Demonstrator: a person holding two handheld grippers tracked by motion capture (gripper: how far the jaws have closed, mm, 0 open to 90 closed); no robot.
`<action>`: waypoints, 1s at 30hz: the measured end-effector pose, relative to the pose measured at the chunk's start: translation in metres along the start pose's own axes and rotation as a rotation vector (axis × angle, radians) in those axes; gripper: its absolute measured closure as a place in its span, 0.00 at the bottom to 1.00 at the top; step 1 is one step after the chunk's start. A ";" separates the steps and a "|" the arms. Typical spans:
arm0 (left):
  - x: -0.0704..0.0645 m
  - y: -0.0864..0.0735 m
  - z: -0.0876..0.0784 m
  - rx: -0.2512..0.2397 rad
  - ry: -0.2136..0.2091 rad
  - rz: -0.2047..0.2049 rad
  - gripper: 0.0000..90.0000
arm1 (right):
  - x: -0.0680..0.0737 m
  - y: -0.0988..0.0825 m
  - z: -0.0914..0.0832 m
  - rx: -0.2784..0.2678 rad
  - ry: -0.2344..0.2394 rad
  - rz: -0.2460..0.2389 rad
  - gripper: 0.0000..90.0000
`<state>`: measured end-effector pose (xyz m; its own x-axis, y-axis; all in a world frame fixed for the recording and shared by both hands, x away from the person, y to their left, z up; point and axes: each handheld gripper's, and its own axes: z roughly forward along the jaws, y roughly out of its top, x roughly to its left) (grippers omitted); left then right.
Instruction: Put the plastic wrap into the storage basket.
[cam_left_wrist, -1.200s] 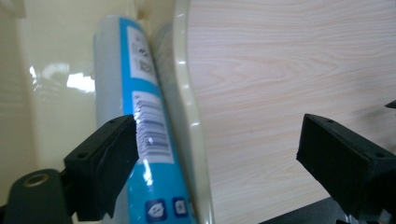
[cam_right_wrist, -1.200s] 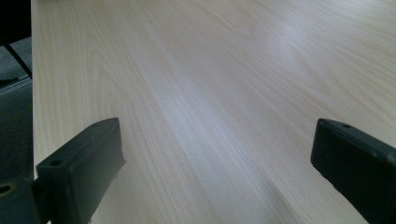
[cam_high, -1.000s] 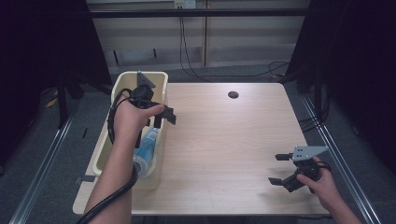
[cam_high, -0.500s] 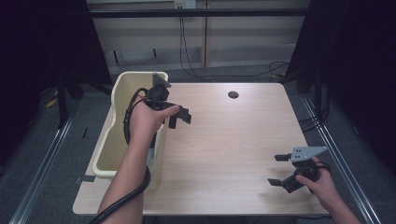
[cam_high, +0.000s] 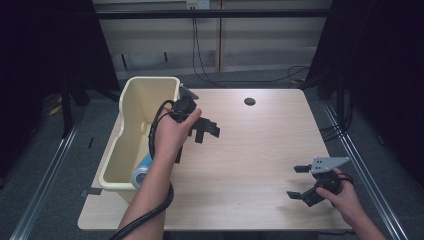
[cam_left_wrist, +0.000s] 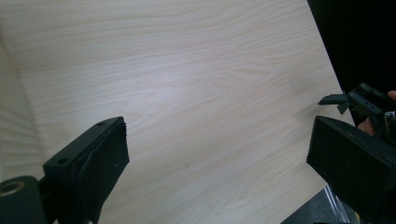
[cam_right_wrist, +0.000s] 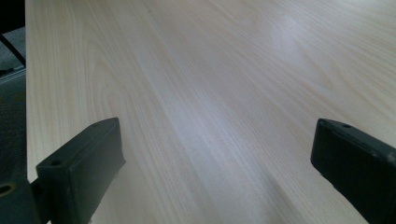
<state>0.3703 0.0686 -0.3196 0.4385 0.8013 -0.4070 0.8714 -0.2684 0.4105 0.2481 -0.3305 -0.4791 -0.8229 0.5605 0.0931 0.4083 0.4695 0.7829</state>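
From above, the right gripper (cam_high: 298, 181) sits nearest, low over the table (cam_high: 260, 150), jaws wide, holding nothing; farther off, the left gripper (cam_high: 205, 131) hovers empty and spread just right of the cream bin (cam_high: 131, 135); a blue bottle (cam_high: 141, 170) lies inside it; its own view catches the right gripper (cam_left_wrist: 348, 100) beyond bare wood.

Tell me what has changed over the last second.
The left gripper swung out from above the cream bin to over the wooden table, jaws open and empty. The blue bottle stays in the bin; the right gripper stays open near the table's right edge.
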 end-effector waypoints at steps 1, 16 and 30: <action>-0.001 -0.001 0.002 0.000 -0.002 0.002 0.06 | 0.000 0.000 0.000 -0.001 0.000 -0.002 0.03; -0.010 -0.010 0.032 0.009 -0.049 0.058 0.06 | -0.001 -0.001 0.000 -0.004 -0.007 -0.003 0.03; -0.007 -0.025 0.055 0.022 -0.096 0.100 0.06 | -0.002 -0.002 0.000 0.007 -0.005 0.005 0.03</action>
<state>0.3575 0.0397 -0.3719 0.5418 0.7152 -0.4416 0.8264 -0.3572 0.4353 0.2489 -0.3325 -0.4815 -0.8188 0.5664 0.0935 0.4152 0.4718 0.7778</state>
